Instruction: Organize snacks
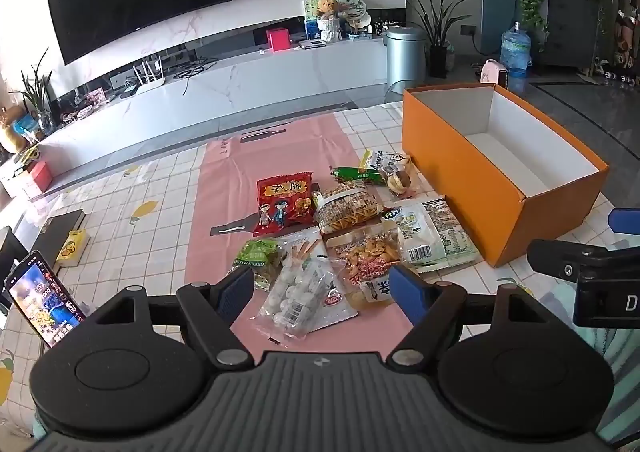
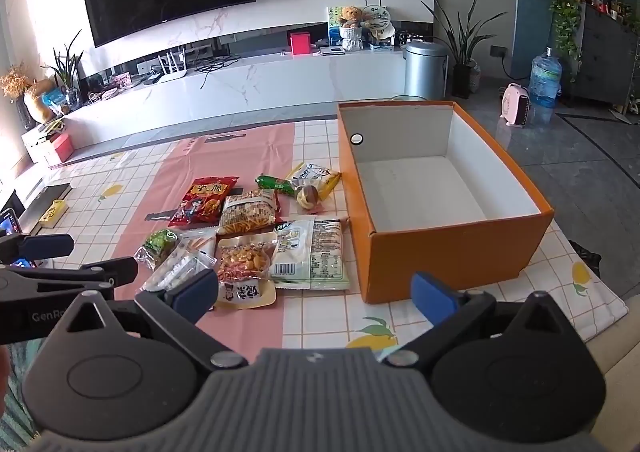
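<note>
A pile of snack packets lies on the pink mat (image 1: 240, 171): a red bag (image 1: 284, 203), a noodle-snack bag (image 1: 348, 207), a clear bag of white balls (image 1: 296, 292), a peanut packet (image 2: 242, 264) and a white-green bag (image 2: 312, 252). To their right stands an empty orange box (image 2: 440, 260) with its top open. My left gripper (image 1: 322, 292) hovers open above the near edge of the pile, holding nothing. My right gripper (image 2: 316, 292) hangs open over the tablecloth between the pile and the box's near corner, also holding nothing.
A phone on a stand (image 1: 40, 300), a small yellow box (image 1: 72, 248) and a dark flat object (image 1: 60, 228) sit at the table's left. A green stick (image 1: 356, 173) and a round pastry (image 1: 400, 179) lie behind the pile. The table's far edge faces a TV console.
</note>
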